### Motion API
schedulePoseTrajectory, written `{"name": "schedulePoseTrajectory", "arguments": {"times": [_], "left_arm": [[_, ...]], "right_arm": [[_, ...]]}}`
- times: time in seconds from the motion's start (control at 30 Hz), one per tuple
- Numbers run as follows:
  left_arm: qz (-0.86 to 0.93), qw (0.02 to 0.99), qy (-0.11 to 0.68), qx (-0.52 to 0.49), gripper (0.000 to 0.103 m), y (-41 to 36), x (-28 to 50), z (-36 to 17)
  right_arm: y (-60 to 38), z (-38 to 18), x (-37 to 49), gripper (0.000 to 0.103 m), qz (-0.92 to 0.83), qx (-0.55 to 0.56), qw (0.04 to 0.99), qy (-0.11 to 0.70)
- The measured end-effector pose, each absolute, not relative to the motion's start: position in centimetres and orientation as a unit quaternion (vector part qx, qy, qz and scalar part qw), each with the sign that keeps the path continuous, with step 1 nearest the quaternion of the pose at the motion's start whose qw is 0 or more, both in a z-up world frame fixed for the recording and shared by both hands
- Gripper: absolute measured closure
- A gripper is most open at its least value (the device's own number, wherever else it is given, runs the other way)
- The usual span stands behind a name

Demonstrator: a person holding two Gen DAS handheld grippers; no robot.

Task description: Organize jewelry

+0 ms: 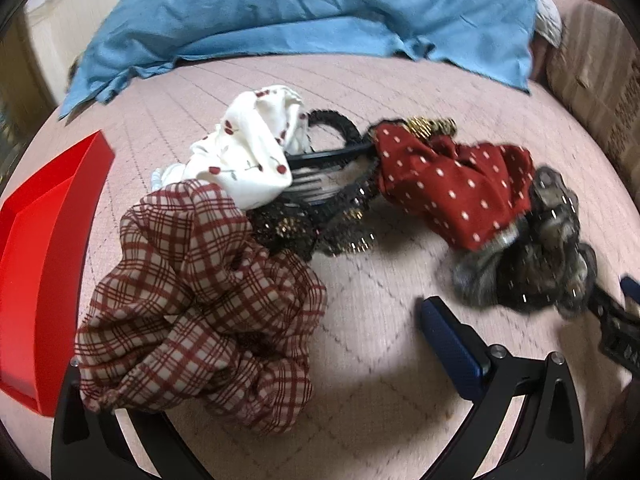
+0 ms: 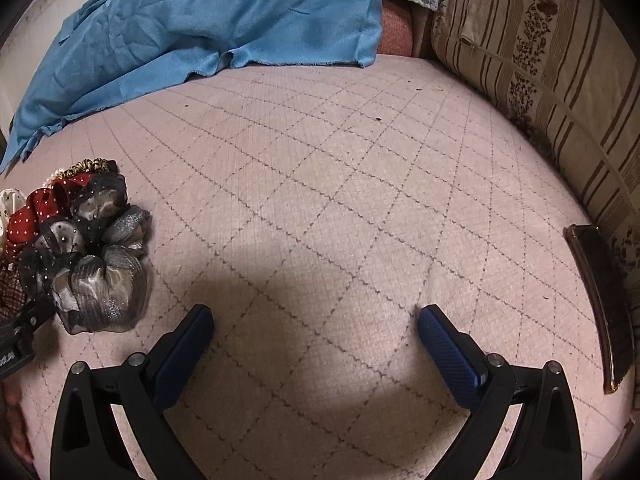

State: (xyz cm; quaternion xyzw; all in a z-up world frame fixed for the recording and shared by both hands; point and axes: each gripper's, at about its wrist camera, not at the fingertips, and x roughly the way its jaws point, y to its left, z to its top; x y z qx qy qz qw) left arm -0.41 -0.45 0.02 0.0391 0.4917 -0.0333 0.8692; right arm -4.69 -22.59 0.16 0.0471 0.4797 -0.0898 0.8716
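A pile of hair accessories lies on a pink quilted bedspread (image 1: 392, 92). In the left wrist view I see a plaid scrunchie (image 1: 200, 304), a white cherry-print scrunchie (image 1: 248, 160), a black comb clip (image 1: 320, 184), a black and gold band (image 1: 344, 236), a red polka-dot scrunchie (image 1: 452, 184) and a grey sheer scrunchie (image 1: 528, 264). My left gripper (image 1: 256, 344) is open, and the plaid scrunchie lies over its left finger. My right gripper (image 2: 316, 332) is open and empty over bare bedspread, right of the grey scrunchie (image 2: 92, 264).
A red tray (image 1: 44, 264) stands at the left edge of the left wrist view. A blue cloth (image 2: 200, 28) lies at the back. A striped floral cushion (image 2: 540, 80) and a dark flat phone-like object (image 2: 600, 304) are at the right.
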Motion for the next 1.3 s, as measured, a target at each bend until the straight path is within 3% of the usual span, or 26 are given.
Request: {"name": "schedulePoseTrajectory", "arguments": {"times": [0.13,0.57,0.93,1.3], "left_arm": [[-0.062,0.868,0.491,0.035,0.006,0.7,-2.4,1.5],[-0.057,0.9,0.432,0.017,0.006,6.1,-10.9,8.7],[-0.055,0.916,0.395,0.032,0.006,7.1,-16.2,11.7],[-0.047,0.927,0.371,0.026,0.006,8.0,-18.4,13.9]], "right_arm": [[-22.1,0.8,-5.5,0.001,-0.096,0.037,0.879,0.466],[-18.9,6.7,-11.5,0.001,-0.095,0.039,0.913,0.395],[-15.6,12.0,-16.4,0.001,-0.093,0.035,0.939,0.329],[-14.8,14.0,-18.6,0.001,-0.094,0.043,0.943,0.316]]}}
